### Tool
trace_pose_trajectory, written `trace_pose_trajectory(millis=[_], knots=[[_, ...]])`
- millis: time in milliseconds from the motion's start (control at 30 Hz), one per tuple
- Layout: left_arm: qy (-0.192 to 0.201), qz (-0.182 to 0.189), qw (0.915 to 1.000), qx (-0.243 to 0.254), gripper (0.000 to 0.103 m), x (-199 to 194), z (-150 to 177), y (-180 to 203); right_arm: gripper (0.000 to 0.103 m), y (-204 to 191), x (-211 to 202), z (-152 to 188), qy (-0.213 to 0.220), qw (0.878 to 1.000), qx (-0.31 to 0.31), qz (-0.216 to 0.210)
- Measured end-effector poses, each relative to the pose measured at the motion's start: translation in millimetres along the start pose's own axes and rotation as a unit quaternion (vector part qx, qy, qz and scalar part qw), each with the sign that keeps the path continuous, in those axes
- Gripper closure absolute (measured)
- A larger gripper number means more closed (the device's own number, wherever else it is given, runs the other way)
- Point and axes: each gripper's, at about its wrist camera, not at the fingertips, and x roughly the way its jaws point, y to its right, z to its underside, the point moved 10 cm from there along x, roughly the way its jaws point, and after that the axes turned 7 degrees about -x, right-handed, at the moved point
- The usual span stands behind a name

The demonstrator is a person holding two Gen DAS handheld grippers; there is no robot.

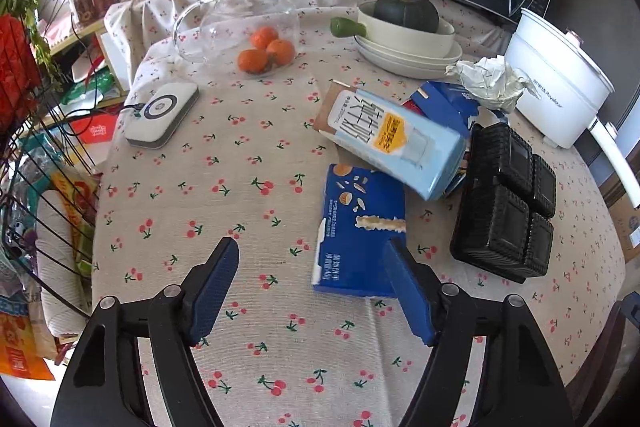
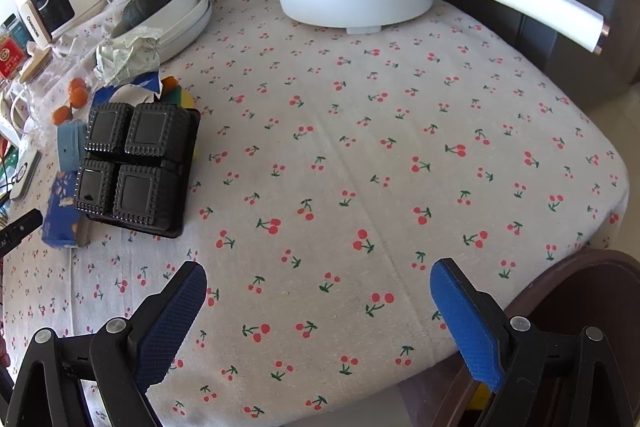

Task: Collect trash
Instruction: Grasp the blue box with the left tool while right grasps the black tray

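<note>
Left tongs (image 1: 312,259) released, empty; dark blue carton (image 1: 362,227) flat on table (image 1: 240,163), probably just beyond right finger, long axis running away. Right tongs (image 2: 318,281) released, farther off.

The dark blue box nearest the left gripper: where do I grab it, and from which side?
Grip the dark blue box across its narrow near end, coming down from above with the left gripper. It lies flat on the tablecloth, and its far end is tucked under the light blue carton.
</note>
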Motion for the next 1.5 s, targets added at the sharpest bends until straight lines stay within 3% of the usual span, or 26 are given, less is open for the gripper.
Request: trace_pose_trajectory(millis=[167,367,433,500,700,933,1200,1500], knots=[[-0.015,0.040,0.9987,0.029,0.026,2.8,8.1,24.1,0.009,-3.3,1.4,-1.2,0.001,1.000,0.001,-0.002],[-0.027,-0.006,0.9962,0.083,0.026,28.9,20.1,32.4,0.009,-4.3,1.2,1.4,-0.001,1.000,-0.007,0.004],[-0.028,-0.012,0.9960,0.084,0.031,33.9,20.9,28.3,0.009,-4.7,0.8,2.0,-0.001,1.000,-0.008,0.007],[-0.035,-0.006,0.9964,0.077,0.040,37.1,19.8,24.6,0.009,-7.1,0.5,2.6,-0.001,1.000,-0.008,0.005],[-0.023,0.033,0.9977,0.055,0.040,16.8,11.3,20.5,0.008,-38.8,6.7,0.5,0.001,0.999,-0.039,-0.001],[-0.018,0.059,0.9975,0.034,0.043,-18.1,5.4,-4.5,0.004,-108.7,37.5,-22.3,0.004,0.997,-0.059,-0.051],[-0.016,0.067,0.9975,0.015,0.043,-30.6,-0.3,-33.8,0.001,-152.9,74.3,-56.8,0.011,0.997,-0.017,-0.076],[-0.020,0.074,0.9970,0.006,0.043,-32.6,-1.0,-42.1,0.001,-156.9,108.0,-55.4,-0.016,0.999,0.006,-0.040]])
